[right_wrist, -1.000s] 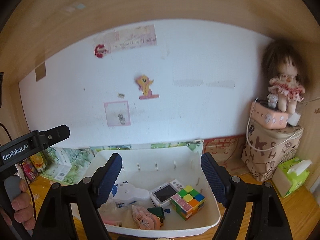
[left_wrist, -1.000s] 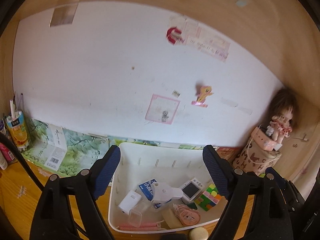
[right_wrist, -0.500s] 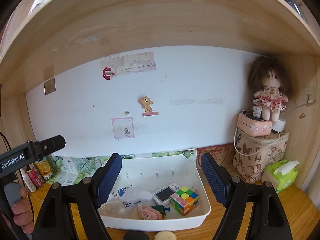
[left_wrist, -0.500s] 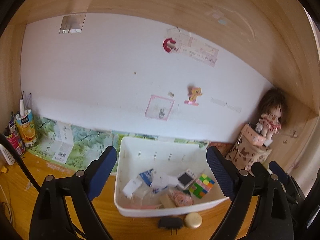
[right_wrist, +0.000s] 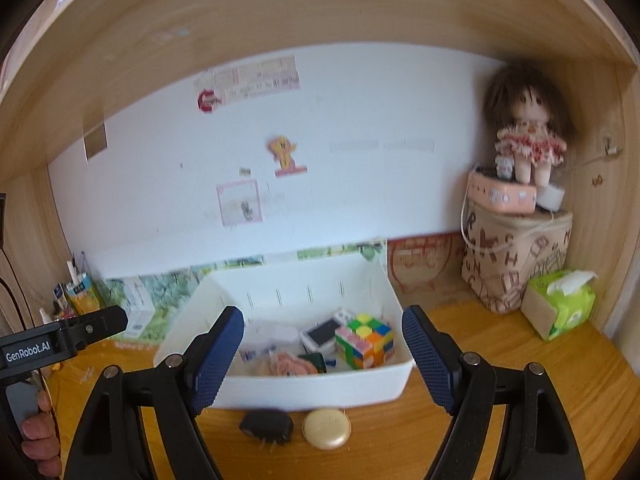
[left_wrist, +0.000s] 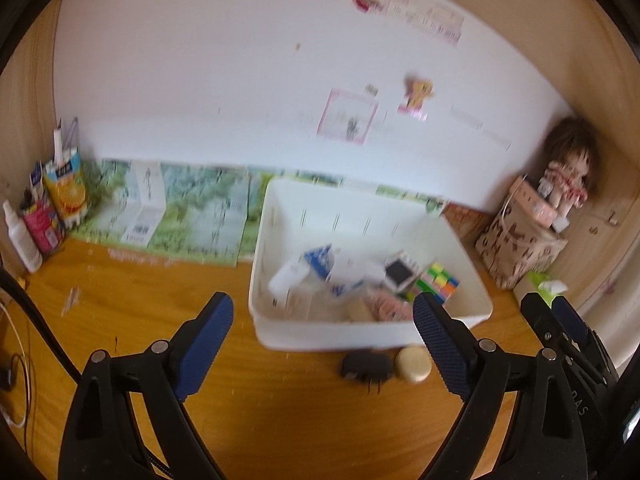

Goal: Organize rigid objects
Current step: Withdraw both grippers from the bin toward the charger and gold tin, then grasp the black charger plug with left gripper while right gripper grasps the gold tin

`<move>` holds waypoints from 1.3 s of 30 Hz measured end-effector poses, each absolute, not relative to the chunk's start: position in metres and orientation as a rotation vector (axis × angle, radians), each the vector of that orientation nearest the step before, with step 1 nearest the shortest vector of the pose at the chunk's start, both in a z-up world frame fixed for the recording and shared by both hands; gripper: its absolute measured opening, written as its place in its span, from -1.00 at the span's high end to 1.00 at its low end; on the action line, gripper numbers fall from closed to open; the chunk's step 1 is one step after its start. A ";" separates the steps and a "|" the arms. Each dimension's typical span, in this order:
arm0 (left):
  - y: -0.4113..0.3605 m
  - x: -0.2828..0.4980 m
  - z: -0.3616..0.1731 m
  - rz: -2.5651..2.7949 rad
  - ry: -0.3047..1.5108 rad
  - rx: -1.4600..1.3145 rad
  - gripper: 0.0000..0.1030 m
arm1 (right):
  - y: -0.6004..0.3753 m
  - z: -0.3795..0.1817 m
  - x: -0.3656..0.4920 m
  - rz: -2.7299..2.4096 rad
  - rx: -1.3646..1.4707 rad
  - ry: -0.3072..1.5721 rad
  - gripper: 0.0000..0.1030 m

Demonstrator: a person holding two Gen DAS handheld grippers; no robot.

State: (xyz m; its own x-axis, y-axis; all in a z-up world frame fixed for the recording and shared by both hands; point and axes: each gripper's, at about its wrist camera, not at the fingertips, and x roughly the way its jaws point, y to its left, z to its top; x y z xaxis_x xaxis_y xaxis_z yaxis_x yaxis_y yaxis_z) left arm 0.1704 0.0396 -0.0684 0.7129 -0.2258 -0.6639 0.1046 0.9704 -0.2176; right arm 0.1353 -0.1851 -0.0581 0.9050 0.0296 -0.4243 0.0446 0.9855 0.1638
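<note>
A white bin (left_wrist: 360,338) (right_wrist: 312,390) stands on the wooden desk. It holds a colourful puzzle cube (left_wrist: 438,282) (right_wrist: 366,340), a small device with a screen (left_wrist: 400,272) (right_wrist: 322,334), a pink round item (right_wrist: 290,364) and several other small things. On the desk, in front of the bin's near wall, lie a black plug (left_wrist: 366,366) (right_wrist: 266,426) and a round gold tin (left_wrist: 413,363) (right_wrist: 327,428). My left gripper (left_wrist: 320,300) is open and empty, above the desk short of the bin. My right gripper (right_wrist: 323,314) is also open and empty, and faces the bin.
A doll (right_wrist: 524,136) sits on a patterned box (right_wrist: 516,256) at the back right, beside a green tissue pack (right_wrist: 560,306). A juice carton (left_wrist: 66,190) and bottles (left_wrist: 24,236) stand at the back left. Cables (left_wrist: 16,364) lie at the left edge.
Both views have drawn back from the bin and tipped down. The plug and the gold tin now show fully in front of it. The left jaws stand a little wider.
</note>
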 end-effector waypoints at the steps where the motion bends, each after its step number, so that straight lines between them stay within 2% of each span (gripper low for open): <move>1: 0.039 0.170 -0.072 -0.182 0.771 -0.169 -0.80 | -0.186 -0.064 0.136 -0.009 0.171 0.458 -0.59; 15: 0.021 0.182 -0.141 -0.158 1.084 -0.187 -0.80 | -0.199 -0.128 0.157 0.018 0.202 0.673 -0.59; 22: 0.011 0.197 -0.163 -0.131 1.193 -0.199 -0.80 | -0.198 -0.165 0.179 0.097 0.289 0.846 -0.59; 30: -0.004 0.222 -0.188 -0.126 1.331 -0.240 -0.80 | -0.186 -0.190 0.196 0.091 0.152 0.929 -0.59; 39: -0.031 0.239 -0.210 -0.154 1.403 -0.217 -0.80 | -0.185 -0.207 0.202 0.172 0.080 0.967 -0.59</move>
